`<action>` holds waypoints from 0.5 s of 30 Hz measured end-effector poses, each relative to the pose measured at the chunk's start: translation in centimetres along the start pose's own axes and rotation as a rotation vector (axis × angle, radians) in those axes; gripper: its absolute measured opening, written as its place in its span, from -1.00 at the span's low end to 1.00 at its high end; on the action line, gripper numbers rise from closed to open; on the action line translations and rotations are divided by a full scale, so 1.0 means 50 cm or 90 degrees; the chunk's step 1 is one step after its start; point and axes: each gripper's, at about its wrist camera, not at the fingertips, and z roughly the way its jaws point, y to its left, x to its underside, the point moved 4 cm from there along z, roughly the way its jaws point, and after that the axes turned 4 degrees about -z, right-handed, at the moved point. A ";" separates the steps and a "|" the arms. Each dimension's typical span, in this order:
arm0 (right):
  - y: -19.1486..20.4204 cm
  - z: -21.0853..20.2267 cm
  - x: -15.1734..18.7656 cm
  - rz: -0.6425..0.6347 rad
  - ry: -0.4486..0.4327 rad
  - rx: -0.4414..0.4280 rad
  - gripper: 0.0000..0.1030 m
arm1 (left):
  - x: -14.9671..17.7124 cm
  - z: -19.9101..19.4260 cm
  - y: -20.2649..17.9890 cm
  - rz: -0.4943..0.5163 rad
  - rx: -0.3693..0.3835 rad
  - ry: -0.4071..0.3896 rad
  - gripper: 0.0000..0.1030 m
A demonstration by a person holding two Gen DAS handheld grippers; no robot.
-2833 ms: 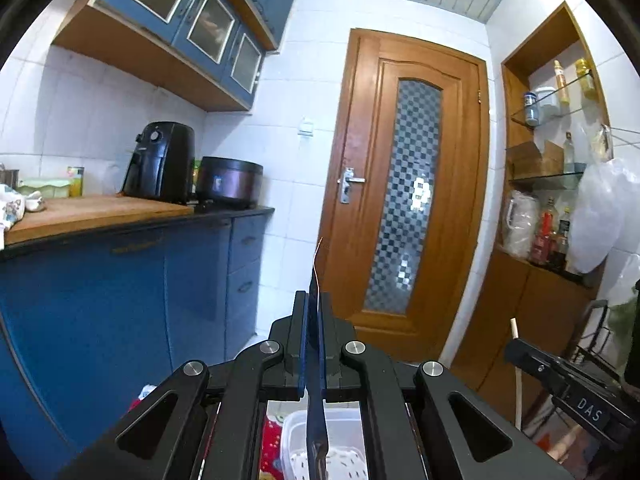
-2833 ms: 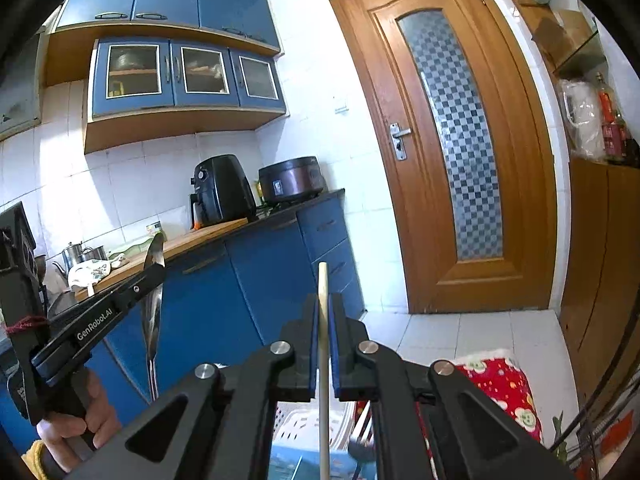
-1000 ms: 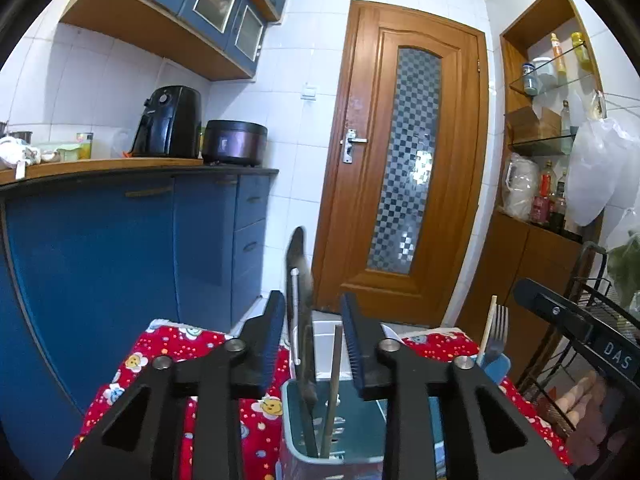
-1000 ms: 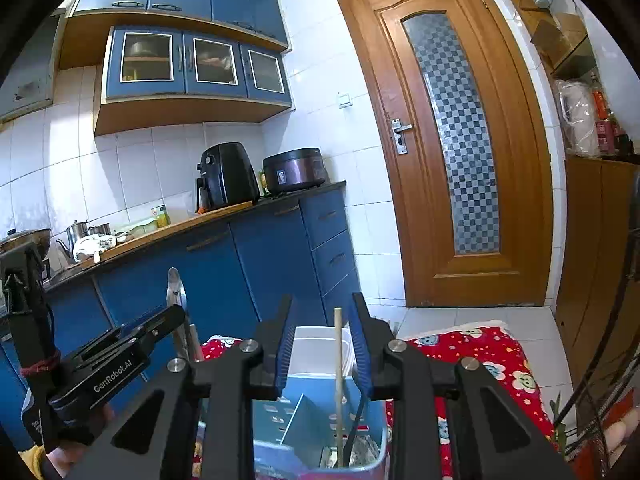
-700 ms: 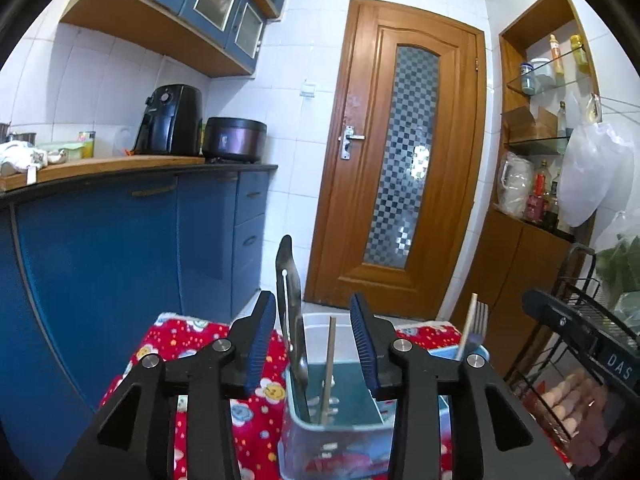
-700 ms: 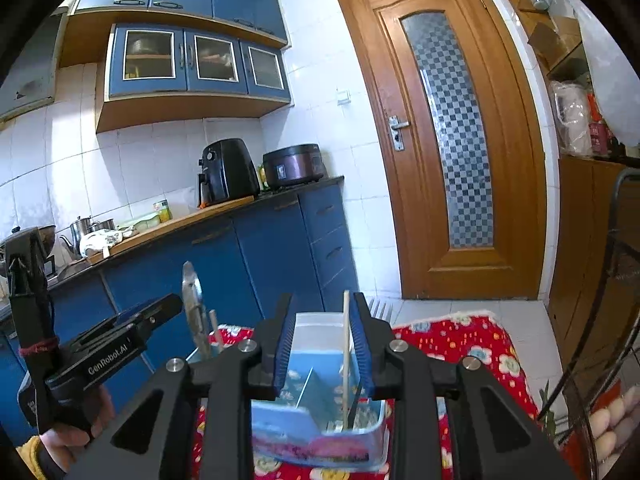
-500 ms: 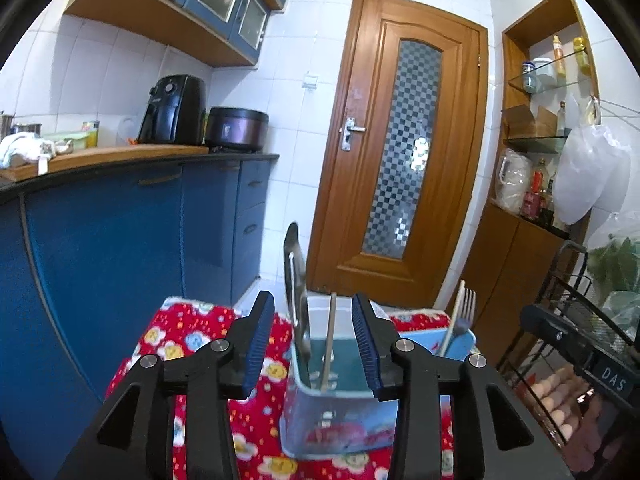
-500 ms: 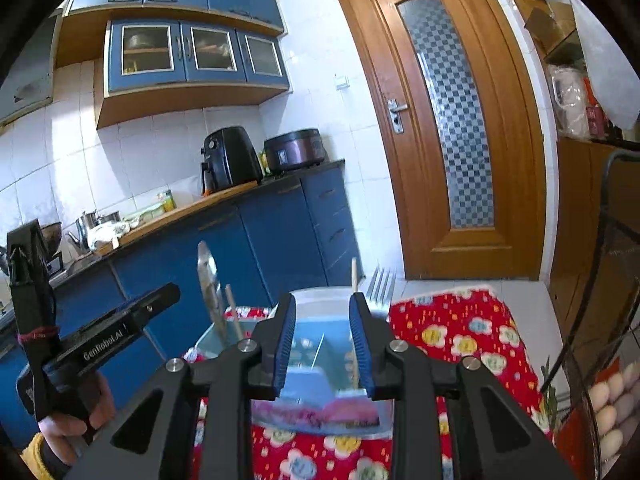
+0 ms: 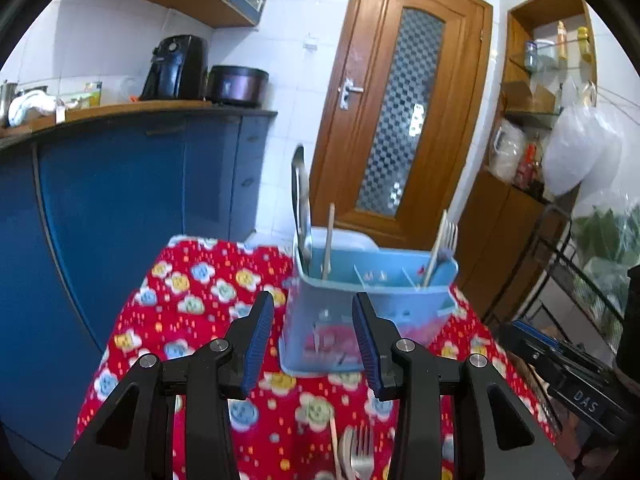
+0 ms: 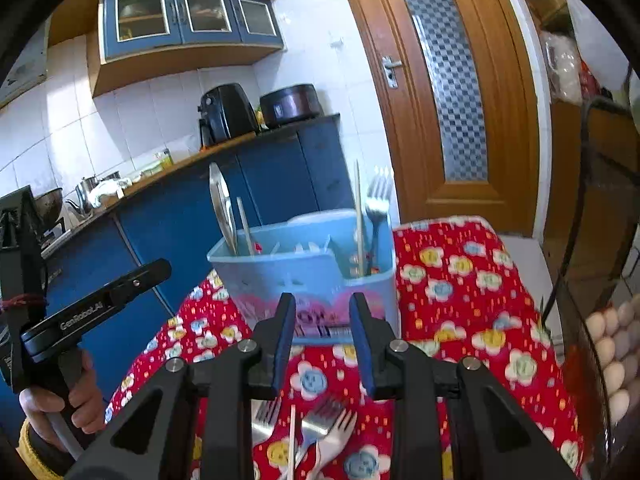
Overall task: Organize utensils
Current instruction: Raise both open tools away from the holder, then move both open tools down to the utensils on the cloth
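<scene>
1. Blue-padded left claw (image 9: 313, 340): jaws parted, nothing between them.
2. Right claw (image 10: 322, 334): jaws narrowly parted, likewise empty.
3. Just ahead of both: blue caddy (image 9: 372, 304), holding spatula (image 9: 300, 200), chopsticks and fork (image 10: 378, 204).
4. Beneath the claws: loose forks (image 10: 320, 428) and chopstick (image 10: 293, 436) on the red-clothed surface (image 9: 192, 320).
5. Risk: overlapping forks; a pinch may lift two, or slip.
</scene>
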 end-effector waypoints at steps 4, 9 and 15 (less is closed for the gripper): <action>-0.007 0.002 0.032 0.014 0.025 0.003 -0.41 | 0.036 -0.002 0.005 0.001 -0.004 0.028 -0.19; -0.003 0.004 0.064 0.017 0.048 0.003 -0.41 | 0.080 0.007 0.014 -0.008 -0.012 0.066 -0.19; -0.005 0.013 0.100 0.026 0.078 0.000 -0.41 | 0.122 0.025 0.014 -0.015 -0.008 0.107 -0.19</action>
